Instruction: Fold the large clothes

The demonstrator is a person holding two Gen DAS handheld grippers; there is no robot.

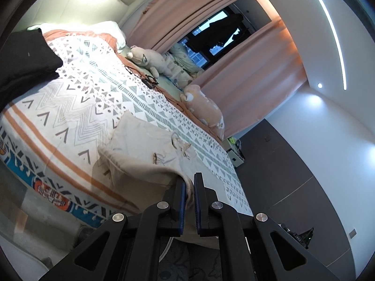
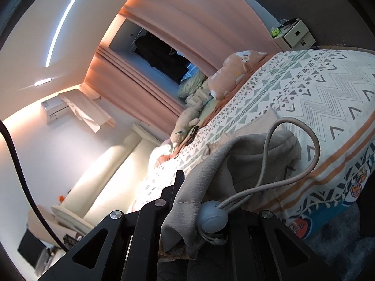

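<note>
A beige hooded garment (image 1: 145, 145) lies on the patterned bed cover (image 1: 93, 89), its near edge lifted off the bed. My left gripper (image 1: 189, 180) is shut on a fold of that beige edge, which shows between the blue pads. In the right wrist view the same garment (image 2: 253, 154) hangs from my right gripper (image 2: 194, 182), shut on its hem. Cloth drapes over the right finger and hides it; only the left finger (image 2: 179, 178) shows. A drawstring loop (image 2: 314, 149) and its round grey cord stopper (image 2: 212, 215) dangle over the gripper.
A black cloth (image 1: 25, 56) lies on the bed at the far left. A plush toy (image 1: 143, 57), a pink pillow (image 1: 206, 110) and a dark cable (image 1: 150, 80) sit along the window side. Pink curtains (image 1: 253, 70) hang behind. A small drawer unit (image 2: 296, 34) stands past the bed.
</note>
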